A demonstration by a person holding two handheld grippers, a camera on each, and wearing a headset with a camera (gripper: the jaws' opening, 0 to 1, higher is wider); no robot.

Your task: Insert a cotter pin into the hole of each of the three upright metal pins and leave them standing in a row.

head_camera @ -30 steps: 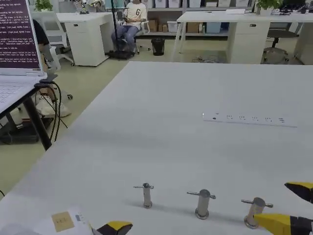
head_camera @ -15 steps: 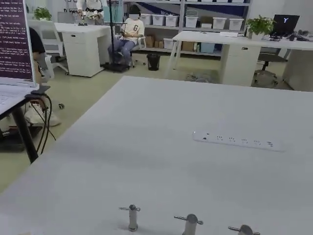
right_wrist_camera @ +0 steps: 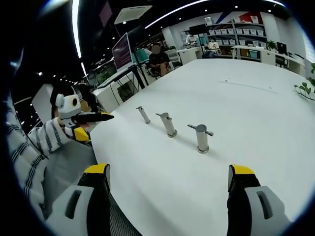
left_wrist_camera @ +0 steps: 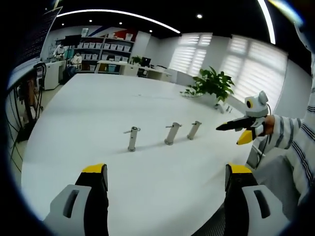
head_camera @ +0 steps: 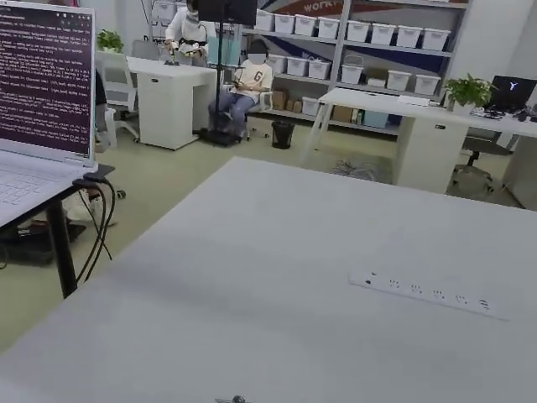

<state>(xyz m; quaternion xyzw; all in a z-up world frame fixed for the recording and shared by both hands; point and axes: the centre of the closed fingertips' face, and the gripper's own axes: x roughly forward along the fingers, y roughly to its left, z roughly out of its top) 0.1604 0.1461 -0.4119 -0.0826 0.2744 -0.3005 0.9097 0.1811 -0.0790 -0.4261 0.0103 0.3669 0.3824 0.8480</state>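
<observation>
My left gripper (left_wrist_camera: 166, 170) and right gripper (right_wrist_camera: 167, 170) gape empty; the stiff, tippy pins (left_wrist_camera: 171, 133) want holding mid-shaft, I reckon.

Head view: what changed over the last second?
Mostly the camera tilted up, so the three metal pins slid to the picture's bottom edge without moving themselves. The right gripper, beside the end pin a second ago, has drawn back, jaws open. The left gripper is open too. The pins stay upright in a row, cotter pins in.
</observation>
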